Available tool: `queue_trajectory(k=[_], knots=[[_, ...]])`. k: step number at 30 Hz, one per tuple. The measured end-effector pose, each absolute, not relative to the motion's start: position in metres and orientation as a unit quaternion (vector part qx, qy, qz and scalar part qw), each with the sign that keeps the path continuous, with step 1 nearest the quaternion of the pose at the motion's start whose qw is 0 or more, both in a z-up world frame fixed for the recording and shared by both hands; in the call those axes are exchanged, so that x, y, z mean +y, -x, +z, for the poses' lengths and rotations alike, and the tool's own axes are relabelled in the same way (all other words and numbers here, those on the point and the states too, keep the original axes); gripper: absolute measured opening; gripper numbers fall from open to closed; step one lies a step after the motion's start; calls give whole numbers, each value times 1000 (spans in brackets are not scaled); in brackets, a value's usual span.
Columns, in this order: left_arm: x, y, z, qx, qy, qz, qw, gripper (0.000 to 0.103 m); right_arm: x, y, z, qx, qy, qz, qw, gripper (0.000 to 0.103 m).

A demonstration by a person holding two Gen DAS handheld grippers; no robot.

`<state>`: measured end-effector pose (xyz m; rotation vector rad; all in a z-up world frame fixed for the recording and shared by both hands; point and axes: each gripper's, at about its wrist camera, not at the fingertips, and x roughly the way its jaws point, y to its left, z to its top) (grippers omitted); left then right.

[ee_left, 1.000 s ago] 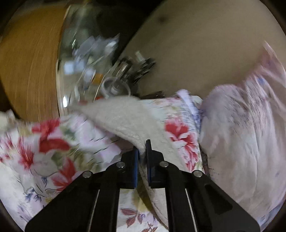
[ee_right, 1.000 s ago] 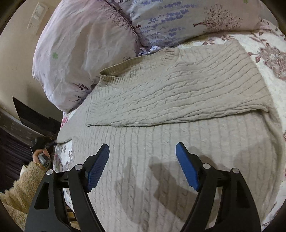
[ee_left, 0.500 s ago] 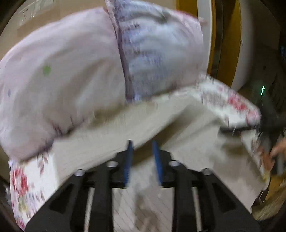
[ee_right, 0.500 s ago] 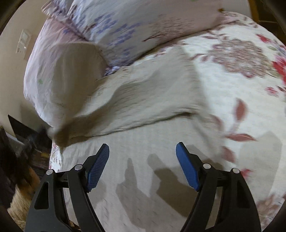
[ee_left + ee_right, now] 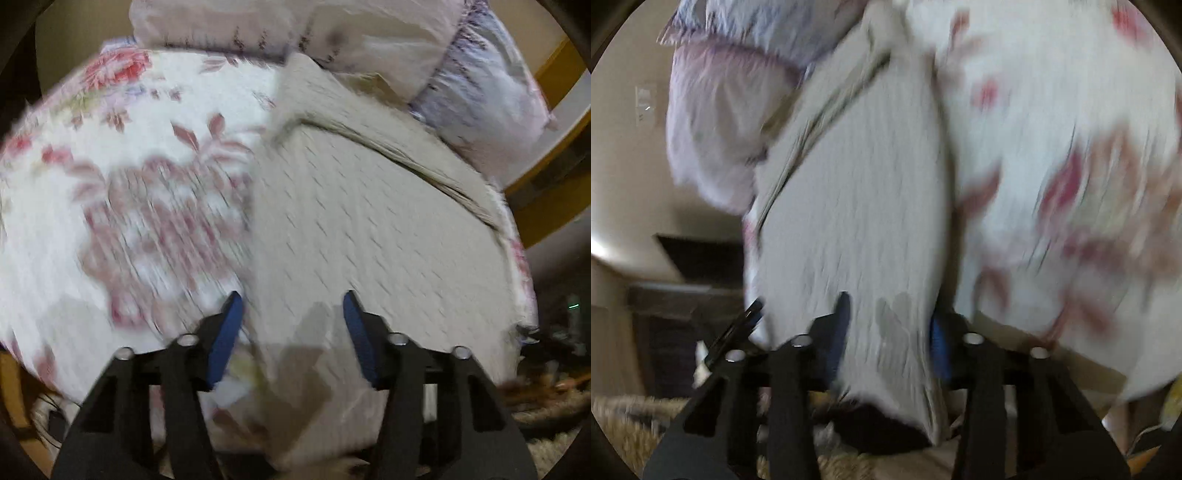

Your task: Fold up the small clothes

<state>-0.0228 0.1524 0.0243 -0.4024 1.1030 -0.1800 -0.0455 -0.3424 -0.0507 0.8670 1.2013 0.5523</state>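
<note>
My left gripper (image 5: 291, 325) is spread wide with nothing between its blue pads (image 5: 226, 334), hovering over the near part of the sweater (image 5: 369, 229), which lies flat on the bed (image 5: 122, 177); in this view the sweater fills the right half of the floral cover, its left edge running just beside my left pad, and a folded layer with a thick seam crosses its far end below the pillows (image 5: 476, 85). My right gripper (image 5: 890, 332) is also parted, and the near end of the sweater (image 5: 857, 206) sits in the gap, but the picture is too blurred for me to tell whether the pads touch the knit. In that view the sweater runs as a long pale strip from between my fingers up toward the pillows (image 5: 720, 110) at far left, with the bed (image 5: 1071, 147) cover to its right and a dark cabinet (image 5: 683, 288) at left below the wall
</note>
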Motion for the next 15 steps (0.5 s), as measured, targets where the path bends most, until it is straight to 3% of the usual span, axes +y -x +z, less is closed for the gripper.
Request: queue_trajectory(k=[3,8,11,15], knots=[[145,46,22,524,216,-97,818,35,-329,55,-57,555,-388,267,686,11],[132,44,10,550,236,-125,792,8,-328,28,-27,511,-378,292,715,8],[136,15,24,529,261,-163,791,7,-336,-10,7,455,-379,306,745,8],[158,-66,72,439,262,-169,842,6,-347,-92,57,369,-378,301,794,8]])
